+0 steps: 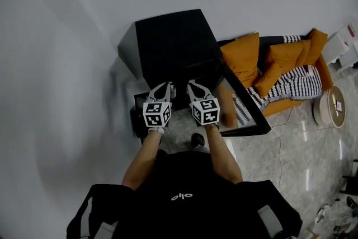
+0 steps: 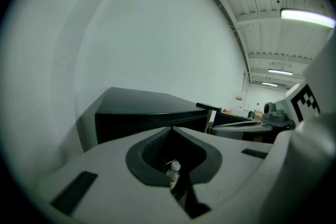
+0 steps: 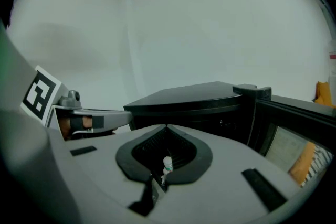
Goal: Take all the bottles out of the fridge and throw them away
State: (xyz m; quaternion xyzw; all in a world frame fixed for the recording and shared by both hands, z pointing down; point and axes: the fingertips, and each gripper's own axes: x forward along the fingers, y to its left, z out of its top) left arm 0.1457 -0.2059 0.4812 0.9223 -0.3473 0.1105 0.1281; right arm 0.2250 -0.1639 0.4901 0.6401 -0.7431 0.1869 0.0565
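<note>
Jaws on your left gripper (image 1: 169, 87) are pressed together with nothing held between them, and your right gripper (image 1: 191, 85) is the same: tips meeting, empty. In the head view you hold the two side by side, close but apart, each with its marker cube (image 1: 157, 113) towards you and its tips at the open front of the black mini fridge (image 1: 173, 45). The fridge stands on the pale tiled floor (image 1: 291, 143) against the white wall (image 1: 67, 36). Its fridge door (image 1: 246, 115) is swung open to your right, and its glossy face mirrors the orange sofa (image 1: 279, 64) with striped cushions beyond it. In the left gripper view, the teardrop gap behind the closed tips frames one small clear bottle (image 2: 173, 170) with a white cap, upright against the fridge's dark interior, well beyond the jaws and untouched. The right gripper view shows a white-capped bottle (image 3: 167, 165) the same way, through its own gap, upright in the dark cabinet; you cannot tell from these views whether it is the same bottle. Each gripper view also catches the other gripper at its edge.
</note>
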